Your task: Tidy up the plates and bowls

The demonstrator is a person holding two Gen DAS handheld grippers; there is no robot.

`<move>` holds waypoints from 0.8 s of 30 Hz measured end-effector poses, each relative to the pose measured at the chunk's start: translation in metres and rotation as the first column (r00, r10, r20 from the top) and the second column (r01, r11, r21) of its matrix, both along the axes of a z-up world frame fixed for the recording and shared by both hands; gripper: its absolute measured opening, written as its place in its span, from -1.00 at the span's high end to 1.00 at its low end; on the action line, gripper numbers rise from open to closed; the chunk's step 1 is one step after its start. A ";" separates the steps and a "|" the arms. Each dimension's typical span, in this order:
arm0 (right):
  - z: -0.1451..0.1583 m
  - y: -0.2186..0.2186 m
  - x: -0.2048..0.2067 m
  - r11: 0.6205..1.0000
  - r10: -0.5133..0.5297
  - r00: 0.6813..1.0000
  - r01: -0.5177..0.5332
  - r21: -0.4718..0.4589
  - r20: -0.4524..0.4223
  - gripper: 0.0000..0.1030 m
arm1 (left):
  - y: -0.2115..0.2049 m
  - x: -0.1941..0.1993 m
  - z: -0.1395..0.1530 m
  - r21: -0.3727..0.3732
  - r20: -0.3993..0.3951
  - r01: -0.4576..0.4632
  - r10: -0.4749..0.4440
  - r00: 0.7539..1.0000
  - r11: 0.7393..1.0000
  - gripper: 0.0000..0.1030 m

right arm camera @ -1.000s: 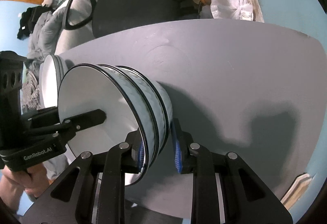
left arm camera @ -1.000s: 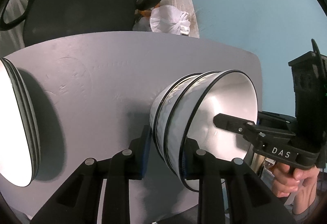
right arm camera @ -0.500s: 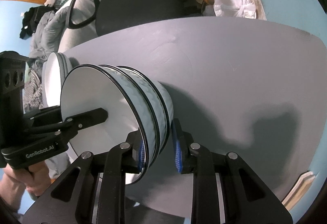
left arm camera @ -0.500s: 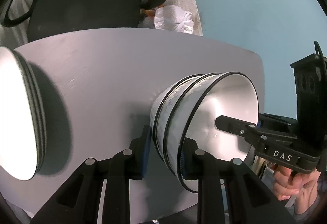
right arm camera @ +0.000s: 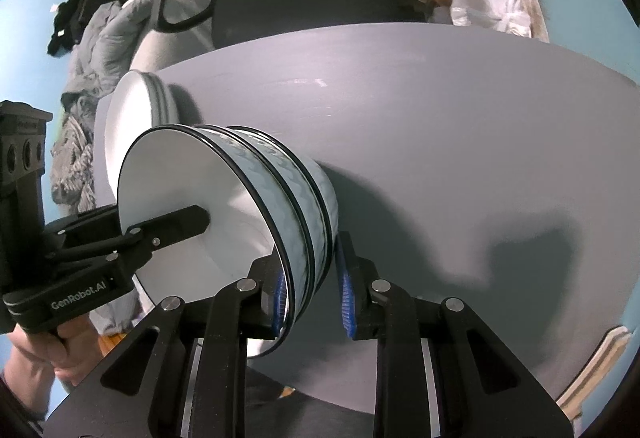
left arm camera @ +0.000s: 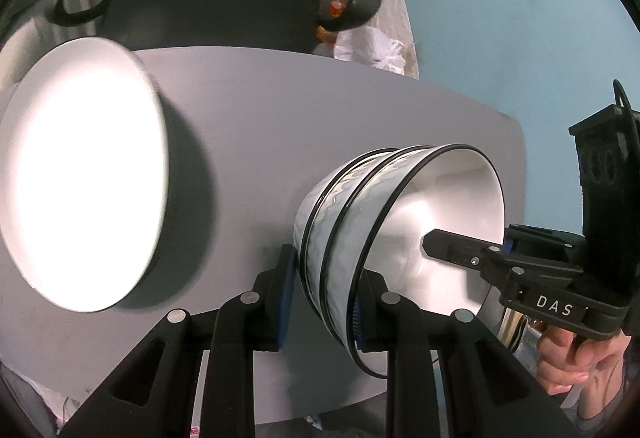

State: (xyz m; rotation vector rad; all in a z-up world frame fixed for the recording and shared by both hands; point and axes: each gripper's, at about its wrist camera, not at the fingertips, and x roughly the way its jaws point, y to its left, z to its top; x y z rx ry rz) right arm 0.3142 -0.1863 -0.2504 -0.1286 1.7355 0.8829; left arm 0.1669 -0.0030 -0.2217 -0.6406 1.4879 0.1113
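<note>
Left tool [left arm camera: 320,302] clamps bowl stack [left arm camera: 396,238] rim; plates [left arm camera: 80,174] left.

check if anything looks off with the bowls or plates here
Nothing looks damaged or spilled. The stack of nested bowls is held at its rim from opposite sides by the left gripper and the right gripper, jaws closed across the wall. The stack of plates sits neatly on the grey table.

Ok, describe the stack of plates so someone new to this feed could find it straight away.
Start at the round grey table. Along its left edge in the right wrist view, behind the nested bowls gripped from both sides, sits the stack of plates. The plates are flat, shallow and plain white with thin dark rims, while the bowls are deep with wavy pale blue sides.
</note>
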 end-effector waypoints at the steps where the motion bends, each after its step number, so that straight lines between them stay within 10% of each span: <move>1: 0.001 0.004 -0.002 1.000 0.005 1.000 -0.005 0.005 0.000 0.57 | 0.005 -0.005 0.003 0.001 0.004 -0.011 0.011 1.000 1.000 0.55; 24: 0.048 0.124 -0.038 0.981 0.170 0.980 -0.178 0.074 0.099 0.57 | 0.113 -0.073 0.060 0.065 0.091 -0.196 0.190 0.978 0.979 0.55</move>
